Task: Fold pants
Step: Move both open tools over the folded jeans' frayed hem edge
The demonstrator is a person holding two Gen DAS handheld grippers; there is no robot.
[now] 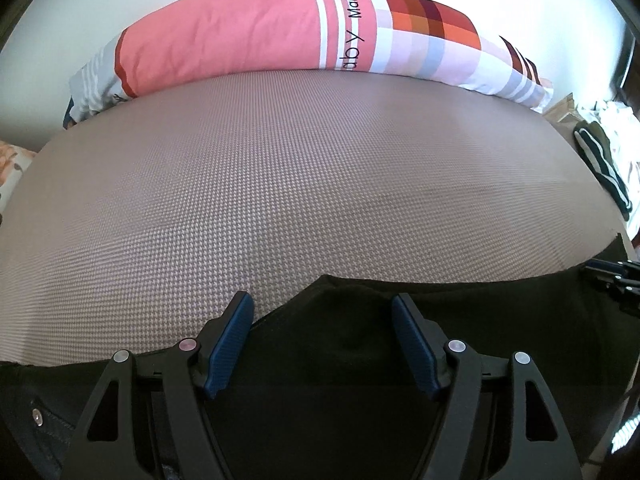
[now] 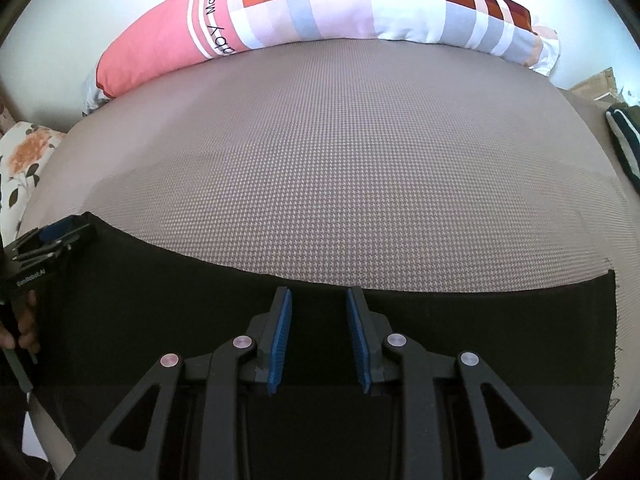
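Black pants lie flat along the near edge of a grey-pink woven bed cover. My left gripper stands open over the pants' far edge, with dark cloth below its blue pads and nothing pinched. A metal rivet shows on the cloth at the lower left. In the right wrist view the pants span the bottom. My right gripper hovers over their far edge, jaws narrowly apart with nothing gripped. Each gripper shows in the other's view: the right gripper and the left gripper, which a hand holds.
A long pink and checked pillow lies along the back against a white wall. A dark green striped garment sits at the right edge. Floral fabric lies at the left. The bed cover stretches between.
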